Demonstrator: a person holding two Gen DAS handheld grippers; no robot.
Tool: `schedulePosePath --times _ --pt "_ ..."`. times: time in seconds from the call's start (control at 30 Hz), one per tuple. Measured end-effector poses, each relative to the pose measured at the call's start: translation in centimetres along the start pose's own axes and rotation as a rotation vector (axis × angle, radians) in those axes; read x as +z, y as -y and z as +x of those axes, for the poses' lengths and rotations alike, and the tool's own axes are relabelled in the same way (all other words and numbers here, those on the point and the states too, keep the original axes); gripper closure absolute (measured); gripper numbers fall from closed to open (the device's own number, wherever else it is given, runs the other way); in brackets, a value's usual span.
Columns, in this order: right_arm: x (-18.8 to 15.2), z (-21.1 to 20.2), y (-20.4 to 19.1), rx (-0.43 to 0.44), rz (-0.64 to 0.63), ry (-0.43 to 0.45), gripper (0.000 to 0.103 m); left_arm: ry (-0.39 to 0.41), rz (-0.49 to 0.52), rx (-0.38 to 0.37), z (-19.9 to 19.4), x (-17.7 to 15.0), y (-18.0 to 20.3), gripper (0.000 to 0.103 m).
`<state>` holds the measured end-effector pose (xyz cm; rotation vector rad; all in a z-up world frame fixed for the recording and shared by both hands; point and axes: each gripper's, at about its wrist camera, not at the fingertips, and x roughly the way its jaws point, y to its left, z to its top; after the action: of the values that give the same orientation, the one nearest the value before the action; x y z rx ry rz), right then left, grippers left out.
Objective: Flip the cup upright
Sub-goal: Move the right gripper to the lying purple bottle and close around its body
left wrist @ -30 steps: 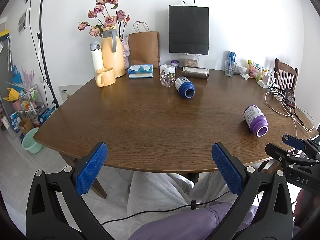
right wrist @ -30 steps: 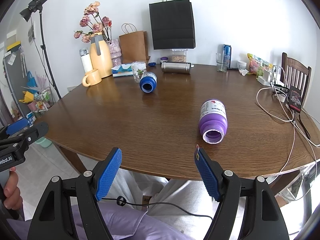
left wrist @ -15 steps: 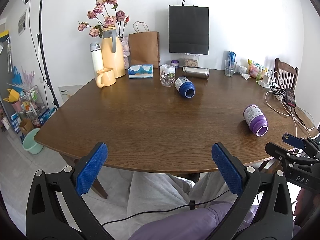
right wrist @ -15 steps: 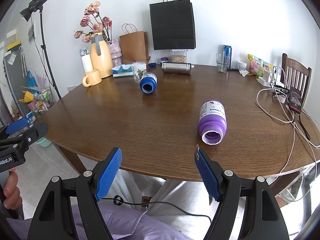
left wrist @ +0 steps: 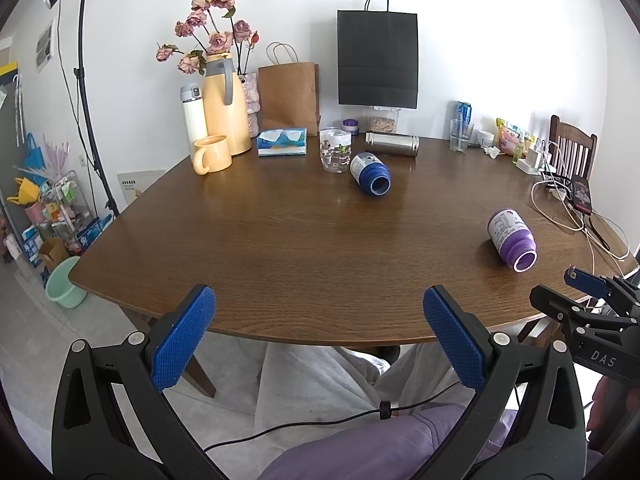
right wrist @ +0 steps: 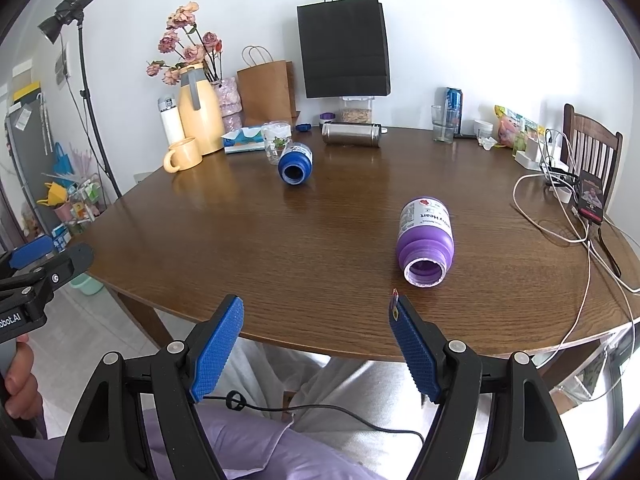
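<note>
A purple cup (right wrist: 425,238) lies on its side on the brown table (right wrist: 280,248), mouth toward me; it also shows in the left wrist view (left wrist: 511,238) at the right. A blue cup (right wrist: 295,163) lies on its side farther back, also in the left wrist view (left wrist: 370,172). My right gripper (right wrist: 316,338) is open and empty at the table's near edge, just short of the purple cup. My left gripper (left wrist: 320,334) is open and empty before the near edge, well left of the purple cup.
At the back stand a yellow jug with flowers (left wrist: 220,116), a yellow mug (left wrist: 211,155), a tissue box (left wrist: 282,141), a clear cup (left wrist: 335,149), a steel flask (left wrist: 392,144) and paper bags (left wrist: 377,64). Cables and a phone (right wrist: 591,196) lie at the right by a chair (right wrist: 592,152).
My right gripper has edged slightly forward toward the purple cup. The left gripper and both cups have not moved.
</note>
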<state>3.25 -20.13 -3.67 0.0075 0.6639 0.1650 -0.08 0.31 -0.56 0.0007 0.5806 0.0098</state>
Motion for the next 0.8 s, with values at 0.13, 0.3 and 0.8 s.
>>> schedulePosePath --times 0.13,0.3,0.8 --pt "-0.2 0.1 0.0 0.002 -0.002 -0.005 0.023 -0.001 0.001 -0.001 0.0 0.0 0.0 0.000" --pt "-0.3 0.4 0.4 -0.004 0.002 -0.006 0.023 -0.003 0.003 -0.003 0.1 -0.2 0.0 0.000" --pt "3.7 10.5 9.5 -0.198 0.068 -0.063 0.023 -0.017 0.093 -0.147 9.1 4.3 4.9 0.000"
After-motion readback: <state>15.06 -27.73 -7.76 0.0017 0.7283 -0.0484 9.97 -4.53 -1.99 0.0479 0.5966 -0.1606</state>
